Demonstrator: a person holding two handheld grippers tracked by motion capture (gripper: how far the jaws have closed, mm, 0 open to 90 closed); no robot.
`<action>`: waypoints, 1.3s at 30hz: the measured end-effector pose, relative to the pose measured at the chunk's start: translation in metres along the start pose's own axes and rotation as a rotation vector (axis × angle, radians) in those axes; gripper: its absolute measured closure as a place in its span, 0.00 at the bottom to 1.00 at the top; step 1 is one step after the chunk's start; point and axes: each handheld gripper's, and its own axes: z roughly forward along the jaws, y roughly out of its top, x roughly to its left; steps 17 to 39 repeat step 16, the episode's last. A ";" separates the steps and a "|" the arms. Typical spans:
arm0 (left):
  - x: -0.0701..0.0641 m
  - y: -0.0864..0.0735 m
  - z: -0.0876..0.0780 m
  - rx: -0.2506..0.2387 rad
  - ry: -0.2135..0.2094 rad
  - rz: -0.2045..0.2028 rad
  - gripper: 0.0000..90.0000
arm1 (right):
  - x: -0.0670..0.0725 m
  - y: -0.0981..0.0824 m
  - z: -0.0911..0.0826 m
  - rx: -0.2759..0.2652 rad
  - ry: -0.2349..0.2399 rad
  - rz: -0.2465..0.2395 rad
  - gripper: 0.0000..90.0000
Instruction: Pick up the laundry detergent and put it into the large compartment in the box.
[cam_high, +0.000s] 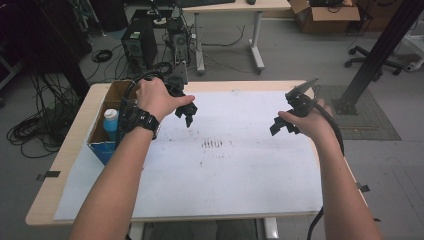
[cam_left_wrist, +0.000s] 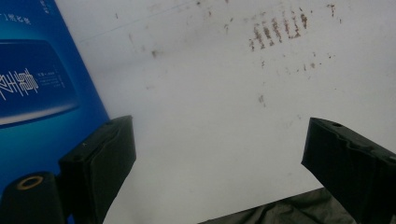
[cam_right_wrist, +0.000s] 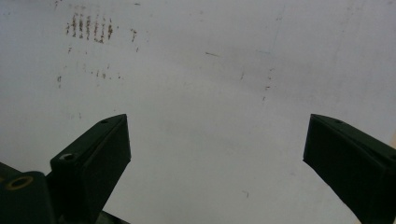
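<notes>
While both hands hang over the table, here is how things lie:

Thing in play: open brown cardboard box with a blue front (cam_high: 106, 134), at the left edge of the high view. It's the thing nearest the grippers. In the left gripper view its blue side (cam_left_wrist: 37, 88) fills the upper left.

In the box: white plastic bottle w/ a blue cap (cam_high: 110, 121), standing up.

Left gripper (cam_high: 187, 113): jaws wide open, nothing between them. In its own view (cam_left_wrist: 217, 154) there's just bare sheet betw. the two black jaws.

Right gripper (cam_high: 283, 125): jaws wide open too, nothing held. Its own view (cam_right_wrist: 217, 154) looks down at blank sheet.

Which way: box lies left of the left gripper, just beside the left wrist. The jaws point away from it, toward the middle of the sheet. My guess: the left hand must swing back left and turn to get at the bottle.

Long axis: the box runs from near the person toward the far edge of the table. The bottle stands upright, so I think a grab from the top or side is best.

Nearer hand: left, by a lot. Right hand is well apart, at the right side of the frame.

Room: big white paper sheet (cam_high: 235, 165) w/ small brown marks (cam_high: 213, 144) in the middle, lots of open space there. The box sits at the left edge of the light wood table (cam_high: 75, 131), so little room on that side.
</notes>
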 end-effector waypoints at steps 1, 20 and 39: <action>0.000 0.000 0.000 0.002 0.001 0.000 0.11 | 0.000 0.000 0.000 0.002 -0.001 0.002 0.08; 0.001 0.000 -0.001 0.003 -0.003 -0.001 0.11 | -0.001 -0.001 0.000 -0.005 0.006 -0.001 0.08; 0.001 0.000 -0.001 0.003 -0.003 -0.001 0.11 | -0.001 -0.001 0.000 -0.005 0.006 -0.001 0.08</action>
